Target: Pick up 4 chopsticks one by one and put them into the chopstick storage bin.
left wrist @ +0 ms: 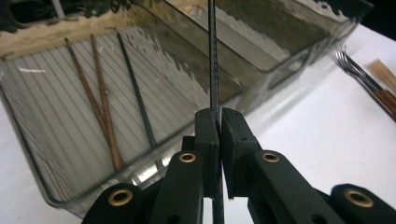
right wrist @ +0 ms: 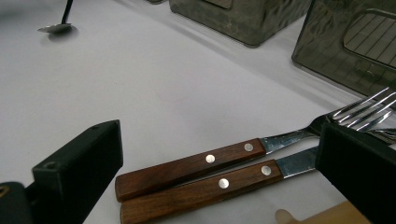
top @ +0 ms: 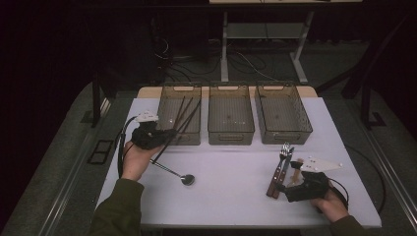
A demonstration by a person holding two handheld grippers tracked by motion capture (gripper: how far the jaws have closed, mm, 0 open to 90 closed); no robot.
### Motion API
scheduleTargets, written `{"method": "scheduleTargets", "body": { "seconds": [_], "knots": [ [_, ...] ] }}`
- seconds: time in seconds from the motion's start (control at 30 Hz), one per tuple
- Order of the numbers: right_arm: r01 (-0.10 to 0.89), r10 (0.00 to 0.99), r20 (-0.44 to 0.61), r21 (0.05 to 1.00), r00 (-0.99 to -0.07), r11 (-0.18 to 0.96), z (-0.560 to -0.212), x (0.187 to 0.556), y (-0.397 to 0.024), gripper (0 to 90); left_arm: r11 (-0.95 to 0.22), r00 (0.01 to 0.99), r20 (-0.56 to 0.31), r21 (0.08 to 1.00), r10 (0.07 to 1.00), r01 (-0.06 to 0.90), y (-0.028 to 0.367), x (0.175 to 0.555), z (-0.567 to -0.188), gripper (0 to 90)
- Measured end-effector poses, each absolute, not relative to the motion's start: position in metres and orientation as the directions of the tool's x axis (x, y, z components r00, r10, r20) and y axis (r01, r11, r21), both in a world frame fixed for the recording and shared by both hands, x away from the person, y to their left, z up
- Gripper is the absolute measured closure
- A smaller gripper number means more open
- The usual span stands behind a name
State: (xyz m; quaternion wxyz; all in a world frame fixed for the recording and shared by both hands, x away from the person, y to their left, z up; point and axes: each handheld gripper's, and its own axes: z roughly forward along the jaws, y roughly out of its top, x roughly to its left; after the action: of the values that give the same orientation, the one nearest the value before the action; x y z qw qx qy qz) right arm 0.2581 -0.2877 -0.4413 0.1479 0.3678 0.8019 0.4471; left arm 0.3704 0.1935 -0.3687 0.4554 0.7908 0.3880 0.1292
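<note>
Left gripper view: left tongs [left wrist: 218, 140] clench a thin, straight black chopstick [left wrist: 213, 56] pointing to twelve o'clock; right tongs [right wrist: 219, 163] stand released.

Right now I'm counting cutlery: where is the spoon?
High view: the spoon lies on the white table, front left, beside the left hand, in front of the left bin.

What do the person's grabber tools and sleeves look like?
Both are black. The left gripper has two blocky black jaws on arms with brass-coloured rivets, a pale plate on top and a black cable looping beside the hand. The right gripper has chunky square black jaws, a pale three-cornered plate and a dark cable too. The sleeves are olive green.
</note>
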Motion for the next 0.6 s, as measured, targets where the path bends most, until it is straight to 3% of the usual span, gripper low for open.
{"method": "scheduleTargets", "body": {
  "seconds": [0.6],
  "knots": [
    [0.457, 0.723, 0.094, 0.828, -0.684, 0.325, -0.441, 0.257, -0.288, 0.5, -0.193, 0.601, -0.149, 0.864, 0.785, 0.466, 0.195, 0.417, -0.336, 86.1]
  ]
}}
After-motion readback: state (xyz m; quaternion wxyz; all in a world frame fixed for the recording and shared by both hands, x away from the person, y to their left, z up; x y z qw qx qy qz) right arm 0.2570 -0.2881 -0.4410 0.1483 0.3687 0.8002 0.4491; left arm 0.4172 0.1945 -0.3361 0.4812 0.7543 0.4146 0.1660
